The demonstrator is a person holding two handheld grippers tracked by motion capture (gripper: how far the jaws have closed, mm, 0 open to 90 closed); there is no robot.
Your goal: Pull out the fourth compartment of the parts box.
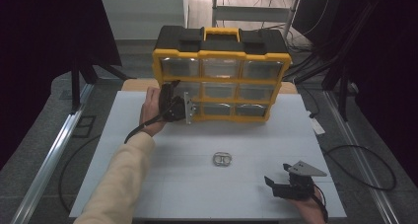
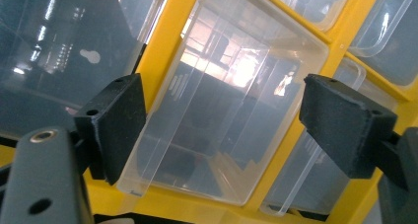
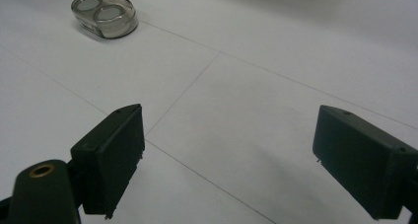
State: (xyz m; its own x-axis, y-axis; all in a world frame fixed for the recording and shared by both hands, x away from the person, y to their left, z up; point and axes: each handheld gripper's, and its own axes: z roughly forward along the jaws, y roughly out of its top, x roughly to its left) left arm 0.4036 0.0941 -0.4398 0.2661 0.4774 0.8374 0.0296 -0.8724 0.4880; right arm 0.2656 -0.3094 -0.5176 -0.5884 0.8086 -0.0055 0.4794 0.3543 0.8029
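Observation:
A yellow and black organiser with clear drawers stands upright at the far side of the white table. My left gripper is held against its lower left drawers. In the left gripper view, my left gripper has its jaws wide on either side of one clear drawer, the pads close beside its edges. My right gripper rests open near the table's front right with nothing between its jaws. A small clear case with two round metal discs lies mid-table, ahead and to the left of it.
Black cables trail on the floor right of the table. Metal rails run along the floor on the left, and dark stands and curtains rise behind the organiser.

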